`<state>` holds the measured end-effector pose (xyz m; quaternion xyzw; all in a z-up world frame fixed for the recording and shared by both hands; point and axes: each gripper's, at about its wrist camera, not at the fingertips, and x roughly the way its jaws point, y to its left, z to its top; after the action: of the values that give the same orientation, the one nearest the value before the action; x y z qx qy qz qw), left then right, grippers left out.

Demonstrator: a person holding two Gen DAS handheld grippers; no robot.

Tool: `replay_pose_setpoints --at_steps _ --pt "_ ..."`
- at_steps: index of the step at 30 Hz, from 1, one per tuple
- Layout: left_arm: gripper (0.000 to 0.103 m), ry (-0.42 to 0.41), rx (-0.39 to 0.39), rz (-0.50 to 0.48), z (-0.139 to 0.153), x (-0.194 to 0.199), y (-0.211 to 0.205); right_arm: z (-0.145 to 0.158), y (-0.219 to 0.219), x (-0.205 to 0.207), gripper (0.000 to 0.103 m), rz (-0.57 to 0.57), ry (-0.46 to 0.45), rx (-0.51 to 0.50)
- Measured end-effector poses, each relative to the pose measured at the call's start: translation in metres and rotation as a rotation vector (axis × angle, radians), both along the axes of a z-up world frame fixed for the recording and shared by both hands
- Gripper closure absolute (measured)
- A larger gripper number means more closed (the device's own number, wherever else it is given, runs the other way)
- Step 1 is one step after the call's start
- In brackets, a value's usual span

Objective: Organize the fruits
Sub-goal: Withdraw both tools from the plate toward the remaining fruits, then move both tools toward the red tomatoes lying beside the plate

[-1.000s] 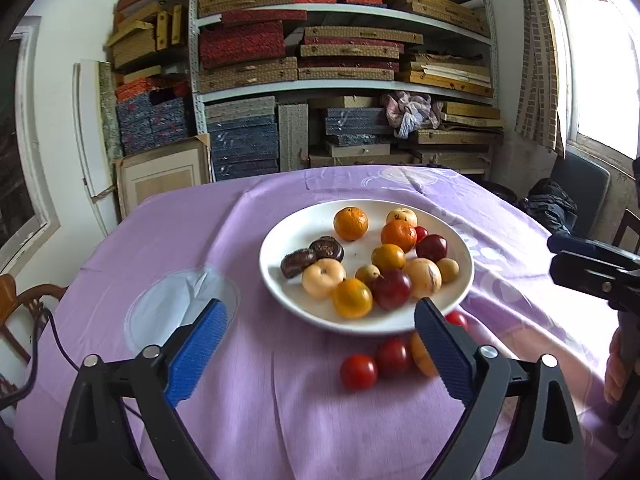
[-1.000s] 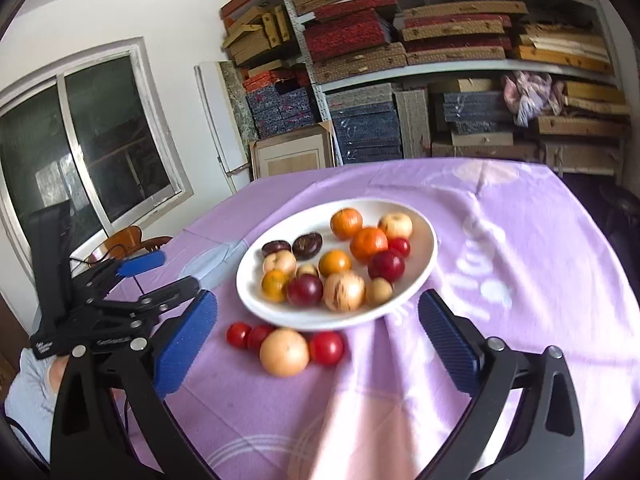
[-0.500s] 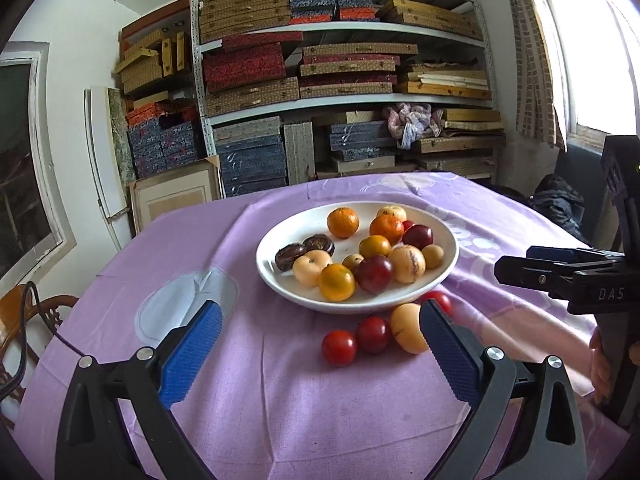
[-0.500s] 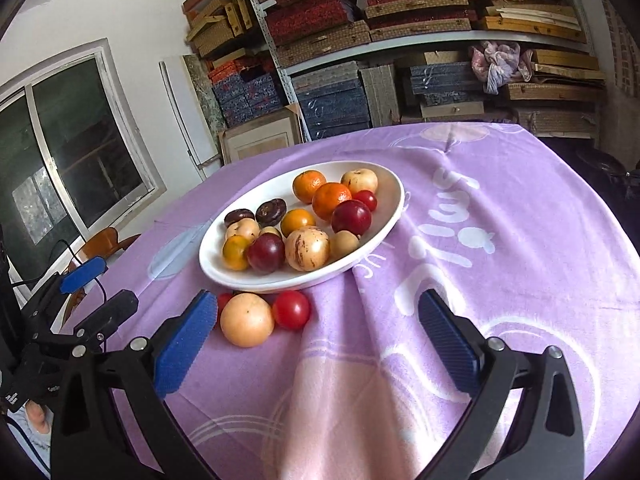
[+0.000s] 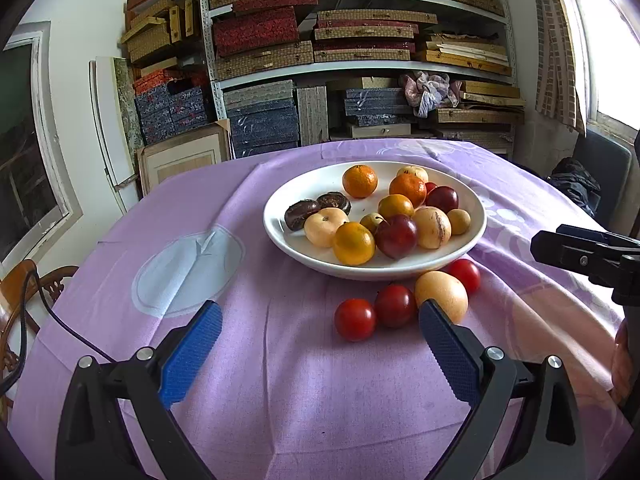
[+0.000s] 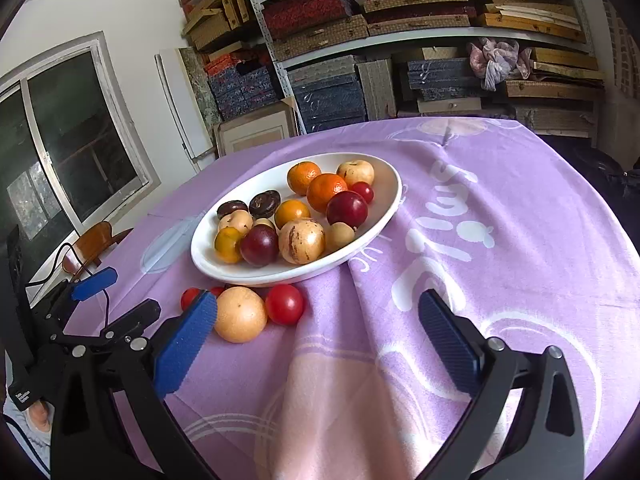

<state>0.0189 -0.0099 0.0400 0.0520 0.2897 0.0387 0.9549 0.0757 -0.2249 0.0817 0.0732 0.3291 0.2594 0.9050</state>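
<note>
A white plate (image 5: 280,204) (image 6: 386,204) on the purple tablecloth holds several fruits: oranges, dark red plums, pale round fruits and two dark brown ones. In front of it on the cloth lie a pale orange fruit (image 5: 441,296) (image 6: 240,314) and three red tomatoes (image 5: 355,319) (image 6: 285,304). My left gripper (image 5: 319,312) is open and empty, just short of the loose fruit. My right gripper (image 6: 318,304) is open too, its left finger beside the pale fruit. Each gripper shows in the other's view (image 5: 580,250) (image 6: 120,296).
Shelves of stacked boxes (image 5: 360,52) stand behind the round table. A wooden chair (image 5: 24,288) and a black cable (image 5: 52,312) are at the left edge, a dark seat with clothing (image 5: 576,184) at the right. A window (image 6: 72,148) is on the left wall.
Both grippers have come lower and nearer to the cloth, toward the loose fruit in front of the plate. Both stay open. No fruit has moved.
</note>
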Motion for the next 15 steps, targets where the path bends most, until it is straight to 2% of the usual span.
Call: replay_pose_setpoints --at_steps 10,15 --pt "0.003 0.028 -0.055 0.031 0.0 0.008 0.021 0.001 0.005 -0.004 0.004 0.039 -0.008 -0.01" --pt "0.003 0.077 -0.219 0.015 -0.001 0.016 0.051 0.003 0.013 -0.009 0.004 0.067 -0.03 -0.045"
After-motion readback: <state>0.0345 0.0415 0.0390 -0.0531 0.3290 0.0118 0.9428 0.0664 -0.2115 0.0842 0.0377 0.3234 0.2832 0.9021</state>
